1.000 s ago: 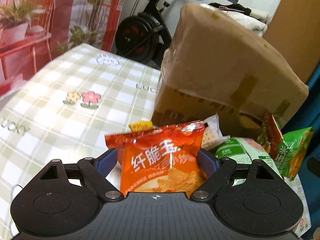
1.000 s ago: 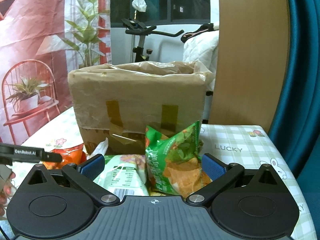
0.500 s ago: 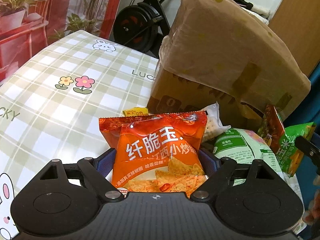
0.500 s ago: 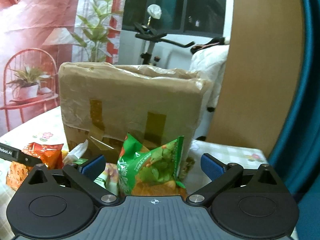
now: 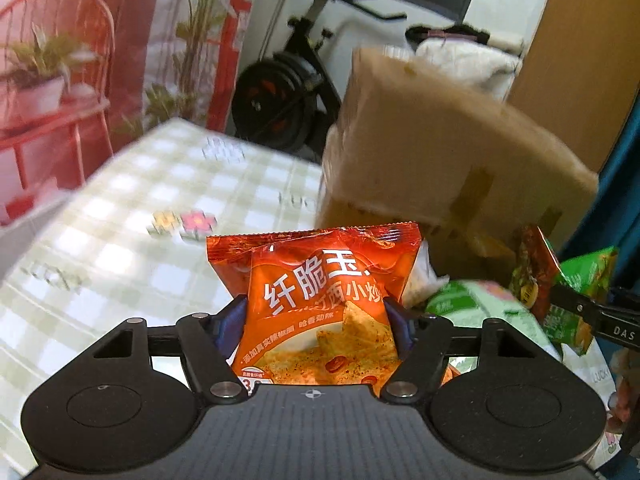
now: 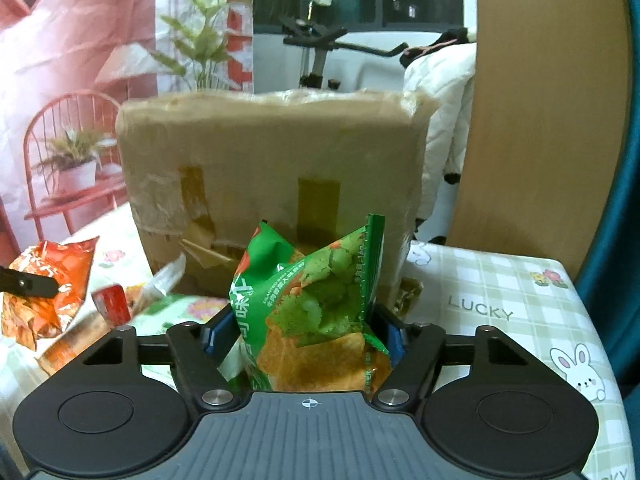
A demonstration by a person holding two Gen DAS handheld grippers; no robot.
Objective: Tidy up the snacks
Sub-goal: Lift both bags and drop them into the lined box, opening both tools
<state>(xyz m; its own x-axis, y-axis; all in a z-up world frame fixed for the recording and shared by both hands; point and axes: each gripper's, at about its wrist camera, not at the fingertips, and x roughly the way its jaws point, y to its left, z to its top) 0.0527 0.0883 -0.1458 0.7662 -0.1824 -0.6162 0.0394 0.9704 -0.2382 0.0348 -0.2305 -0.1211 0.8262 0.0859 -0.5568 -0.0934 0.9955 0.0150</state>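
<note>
An orange chip bag (image 5: 316, 280) with white characters stands between the blue pads of my left gripper (image 5: 316, 320). Its jaws are closing and the pads press the bag's sides, holding it above the checked tablecloth (image 5: 140, 220). In the right wrist view a green chip bag (image 6: 316, 280) is crumpled between the pads of my right gripper (image 6: 304, 332), whose jaws are also closing on it. The orange bag (image 6: 52, 280) shows at that view's left edge. A tall taped cardboard box (image 6: 272, 152) stands right behind both bags.
A pale green packet (image 5: 480, 304), a white wrapper and a small red packet (image 6: 112, 304) lie at the foot of the box (image 5: 440, 152). The tablecloth (image 6: 500, 300) ends at the right near a teal curtain. An exercise bike stands beyond the table.
Both grippers narrowed onto their bags. The left one rose with the orange bag. The green bag now sits squeezed and crumpled in the middle of the right gripper.
</note>
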